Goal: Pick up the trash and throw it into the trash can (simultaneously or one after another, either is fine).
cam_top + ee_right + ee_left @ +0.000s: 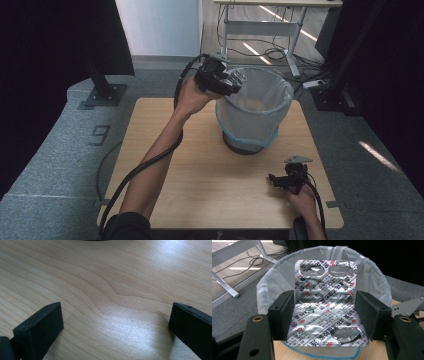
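Grey carpet, dark curtains at both sides, a desk frame and loose cables in the upper middle of the high view. Light wood table at centre frame. Lined waste bin standing on the far half, upper centre.

Left gripper raised at the bin's left rim, clamped on a used foil blister pack, pads pressing its two side edges. Pack held over the open bag; several pockets torn, looks spent.

Right gripper low at lower right, just above bare wood, jaws wide apart, nothing between.

Judged: pickup and carry done. Left: release into the bin. Not yet dropped.
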Action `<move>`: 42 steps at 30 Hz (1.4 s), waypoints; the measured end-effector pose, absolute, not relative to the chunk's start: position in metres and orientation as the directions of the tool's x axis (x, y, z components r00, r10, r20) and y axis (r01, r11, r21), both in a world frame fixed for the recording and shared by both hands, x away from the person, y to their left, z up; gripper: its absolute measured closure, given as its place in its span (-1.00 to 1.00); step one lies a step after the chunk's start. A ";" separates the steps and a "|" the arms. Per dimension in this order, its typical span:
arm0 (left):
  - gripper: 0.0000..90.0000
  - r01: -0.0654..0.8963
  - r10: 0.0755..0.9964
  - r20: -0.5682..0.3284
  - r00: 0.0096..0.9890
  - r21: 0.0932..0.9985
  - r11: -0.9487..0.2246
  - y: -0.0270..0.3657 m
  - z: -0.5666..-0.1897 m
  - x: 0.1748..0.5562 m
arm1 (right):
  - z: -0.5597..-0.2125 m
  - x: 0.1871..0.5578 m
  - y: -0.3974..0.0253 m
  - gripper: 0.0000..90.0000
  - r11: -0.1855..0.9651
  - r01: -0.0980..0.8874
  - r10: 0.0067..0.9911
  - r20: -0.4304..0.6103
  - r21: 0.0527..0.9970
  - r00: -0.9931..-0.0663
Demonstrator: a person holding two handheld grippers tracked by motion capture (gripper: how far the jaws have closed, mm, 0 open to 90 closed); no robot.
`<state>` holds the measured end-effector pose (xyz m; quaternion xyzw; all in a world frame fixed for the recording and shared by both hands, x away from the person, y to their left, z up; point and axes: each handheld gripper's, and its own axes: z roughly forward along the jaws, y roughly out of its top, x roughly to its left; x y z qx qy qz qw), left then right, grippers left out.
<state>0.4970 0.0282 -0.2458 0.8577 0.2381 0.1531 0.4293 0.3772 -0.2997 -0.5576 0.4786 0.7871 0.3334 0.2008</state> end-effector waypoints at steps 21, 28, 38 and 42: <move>-0.24 0.311 0.568 0.026 0.823 0.815 -0.489 -0.012 -0.266 0.530 | -0.558 0.378 -0.299 -1.00 0.324 0.617 0.885 0.002 0.718 -0.466; -0.24 0.325 0.591 0.029 0.806 0.813 -0.483 -0.022 -0.271 0.539 | -0.558 0.378 -0.299 -1.00 0.324 0.617 0.884 0.002 0.718 -0.467; -0.51 0.371 0.624 0.022 0.781 0.787 -0.493 -0.031 -0.290 0.550 | -0.558 0.378 -0.299 -1.00 0.325 0.617 0.883 0.003 0.717 -0.468; -0.69 0.373 0.627 0.033 0.778 0.778 -0.505 -0.033 -0.292 0.550 | -0.558 0.378 -0.299 -1.00 0.325 0.616 0.883 0.002 0.718 -0.468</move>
